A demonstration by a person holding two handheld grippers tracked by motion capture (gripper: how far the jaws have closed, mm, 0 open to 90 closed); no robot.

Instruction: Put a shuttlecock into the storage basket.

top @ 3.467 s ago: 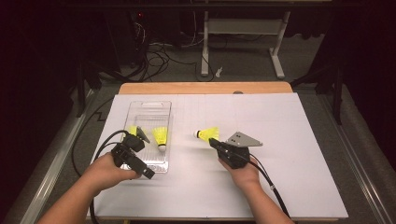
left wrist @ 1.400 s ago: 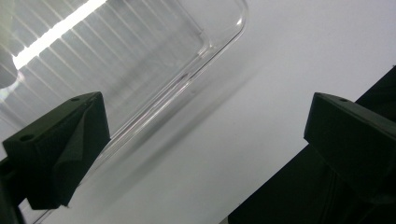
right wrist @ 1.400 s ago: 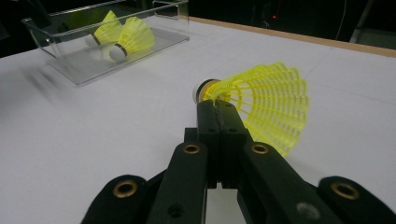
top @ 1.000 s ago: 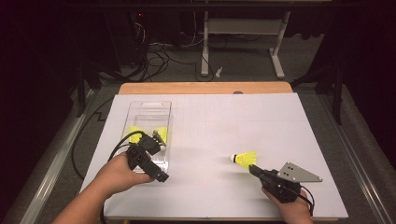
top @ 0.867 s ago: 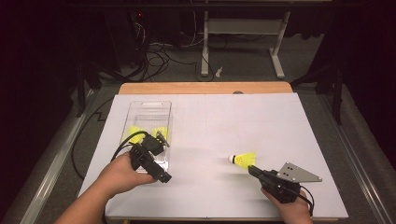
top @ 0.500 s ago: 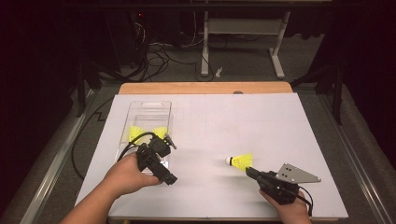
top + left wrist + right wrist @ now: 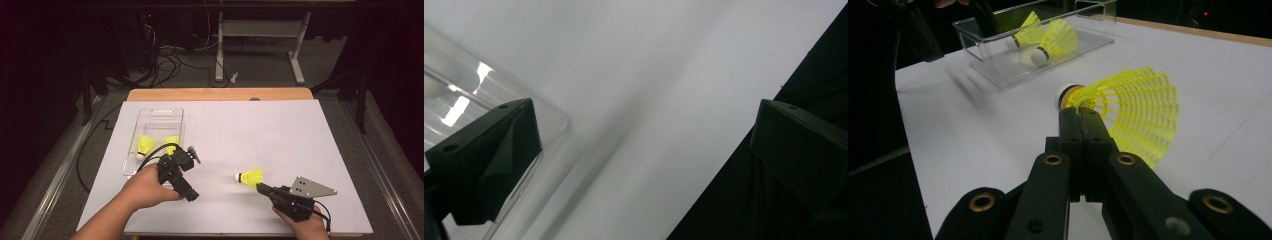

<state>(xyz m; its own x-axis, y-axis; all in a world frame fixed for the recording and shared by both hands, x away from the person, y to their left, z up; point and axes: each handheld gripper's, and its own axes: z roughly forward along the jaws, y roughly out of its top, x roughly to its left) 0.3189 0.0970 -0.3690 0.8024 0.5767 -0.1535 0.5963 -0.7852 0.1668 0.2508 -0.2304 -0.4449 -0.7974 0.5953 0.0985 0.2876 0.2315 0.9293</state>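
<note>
we see the right claw [image 7: 261, 187] at the near right of the white tabletop [image 7: 280, 130], its jaws pressed together. in the right gripper view the right claw [image 7: 1079, 112] has its tips closed on the edge of the skirt of a yellow shuttlecock [image 7: 1128, 107]. the shuttlecock [image 7: 249, 176] lies just ahead of the tips, its white cork end pointing away from the claw and to its left, its skirt spreading to the claw's right. whether the shuttlecock rests on the tabletop or is lifted slightly we cannot tell.

the left claw [image 7: 191, 154] is well apart from the right one, across the tabletop on its left. in the left gripper view its jaws stand wide, with nothing between them but bare tabletop. the left claw [image 7: 644, 145] has one jaw over the rounded corner of a clear plastic tray [image 7: 484, 95] and the other jaw over the dark edge beyond the tabletop.

the tray [image 7: 162, 113] sits just behind the left claw in the high view. it holds two more yellow shuttlecocks [image 7: 146, 144], side by side at the end nearest that claw. from the right claw the tray [image 7: 998, 40] lies farther ahead and to its left, with both shuttlecocks [image 7: 1055, 40] visible inside.
</note>
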